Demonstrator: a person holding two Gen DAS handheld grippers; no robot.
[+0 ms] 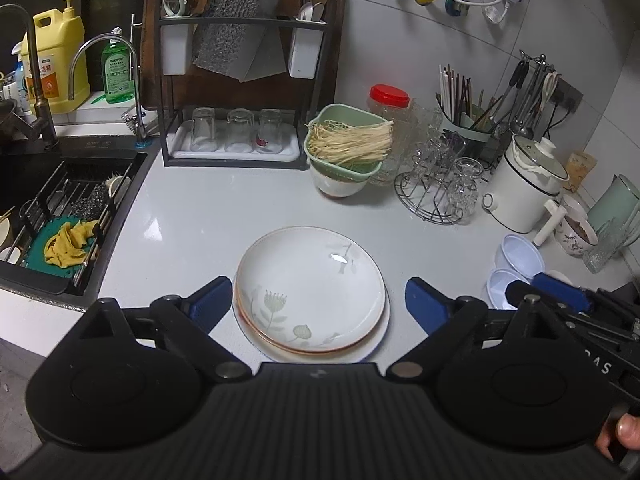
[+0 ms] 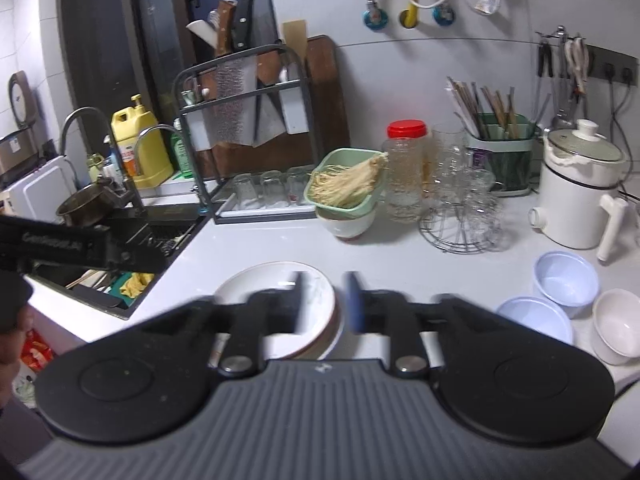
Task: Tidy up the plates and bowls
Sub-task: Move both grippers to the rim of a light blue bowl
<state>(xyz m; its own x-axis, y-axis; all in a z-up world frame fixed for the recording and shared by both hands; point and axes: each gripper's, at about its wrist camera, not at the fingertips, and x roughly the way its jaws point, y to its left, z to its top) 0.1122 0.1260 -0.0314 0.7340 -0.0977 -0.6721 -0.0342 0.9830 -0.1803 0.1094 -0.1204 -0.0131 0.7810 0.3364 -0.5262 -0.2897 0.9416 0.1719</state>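
Note:
A stack of white floral plates (image 1: 310,294) lies on the white counter, straight ahead between the fingers of my left gripper (image 1: 318,306), which is open and empty, its blue pads apart on either side of the stack. The same stack shows in the right wrist view (image 2: 276,292). My right gripper (image 2: 326,300) hovers over the stack's right edge, its jaws narrowly apart, blurred, holding nothing that I can see. Two pale blue bowls (image 2: 566,276) (image 2: 534,318) and a white bowl (image 2: 616,326) sit at the right; the blue bowls also show in the left wrist view (image 1: 518,258).
A sink (image 1: 52,208) with a rack and yellow cloth is at the left. A dish rack with upturned glasses (image 1: 236,132), a green colander of noodles on a bowl (image 1: 346,148), a red-lidded jar (image 1: 388,100), a wire glass stand (image 1: 440,192) and a white pot (image 1: 528,184) line the back.

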